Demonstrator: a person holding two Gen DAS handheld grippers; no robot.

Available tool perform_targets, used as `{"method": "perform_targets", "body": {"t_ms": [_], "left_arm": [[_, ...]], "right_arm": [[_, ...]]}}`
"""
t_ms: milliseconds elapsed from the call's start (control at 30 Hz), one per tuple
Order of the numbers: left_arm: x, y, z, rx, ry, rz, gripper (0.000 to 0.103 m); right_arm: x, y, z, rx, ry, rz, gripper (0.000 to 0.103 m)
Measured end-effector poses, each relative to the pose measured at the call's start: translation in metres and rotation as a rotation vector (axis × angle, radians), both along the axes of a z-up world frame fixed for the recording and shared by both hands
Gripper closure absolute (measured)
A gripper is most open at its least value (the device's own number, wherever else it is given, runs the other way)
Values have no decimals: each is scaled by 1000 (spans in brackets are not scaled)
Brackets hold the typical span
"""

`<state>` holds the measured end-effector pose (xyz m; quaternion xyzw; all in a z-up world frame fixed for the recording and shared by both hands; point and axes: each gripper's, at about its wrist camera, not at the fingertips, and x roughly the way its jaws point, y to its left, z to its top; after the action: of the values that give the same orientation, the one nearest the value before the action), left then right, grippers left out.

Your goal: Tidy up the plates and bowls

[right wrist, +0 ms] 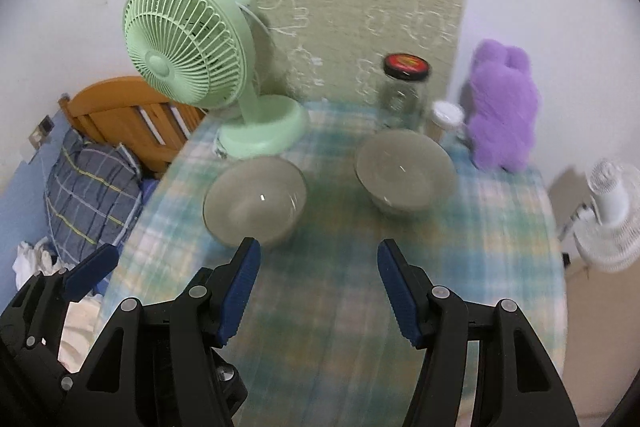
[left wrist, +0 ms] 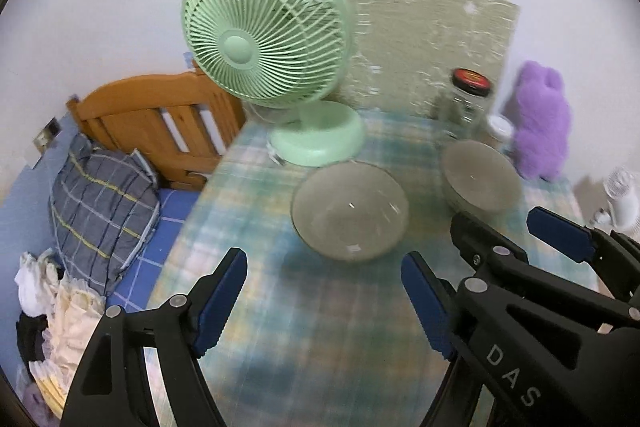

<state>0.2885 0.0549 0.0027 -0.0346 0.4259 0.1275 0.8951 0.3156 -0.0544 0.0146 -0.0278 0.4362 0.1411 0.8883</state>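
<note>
Two empty see-through bowls stand upright and apart on the plaid tablecloth [left wrist: 320, 327]. The left bowl [left wrist: 350, 211] [right wrist: 254, 203] is nearer the green fan; the right bowl [left wrist: 480, 179] [right wrist: 404, 171] stands in front of the jars. My left gripper [left wrist: 323, 258] hovers open just short of the left bowl, with nothing between its fingers. My right gripper [right wrist: 318, 247] is open too, above the cloth between and short of both bowls, and holds nothing. It also shows beside the right bowl in the left wrist view, as the right gripper [left wrist: 504, 225]. A blue left-gripper pad [right wrist: 92, 269] shows at the lower left.
A green desk fan [left wrist: 264, 39] [right wrist: 188, 51] stands at the back left of the table. A glass jar with a black-red lid [right wrist: 404, 87], a small white-lidded jar [right wrist: 446, 115] and a purple plush toy [right wrist: 502, 107] line the back right. A bed with a pillow [left wrist: 100, 203] lies left; a white fan [right wrist: 612, 215] is right.
</note>
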Motion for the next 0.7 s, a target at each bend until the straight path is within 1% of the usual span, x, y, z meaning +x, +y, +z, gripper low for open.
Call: {"method": "perform_targets", "body": {"t_ms": [67,167,333,433,467,500,533,600,667,700], "left_arm": [[14,6,-5,11,5,29,26],[38,16,-16,24,17,76,27],[68,24,-37,12,42,69,35],[82,28,-47,49,48,69,36],[86,30,-51,45,56,68,39],[90,32,-56,34,66,66,44],[94,34,-60,21,74,62,46],[101,38,-69,0,93,60,49],[106,41,-78,1,108,60,52],[109,41,-81,-1,114,57,56]], "right_arm": [[20,7,-5,10,8,19,38],[41,16,-12,8,3,36,38],[80,31,-32,0,28,42,40],[100,39,-47,-1,47,31,41],[105,41,-51,-1,53,28,41],[109,43,-55,2,60,28,43],[113,45,-59,1,67,28,45],[121,50,-68,-8,81,27,46],[127,53,-77,-21,91,24,48],[129,54,-80,-25,95,23,52]]}}
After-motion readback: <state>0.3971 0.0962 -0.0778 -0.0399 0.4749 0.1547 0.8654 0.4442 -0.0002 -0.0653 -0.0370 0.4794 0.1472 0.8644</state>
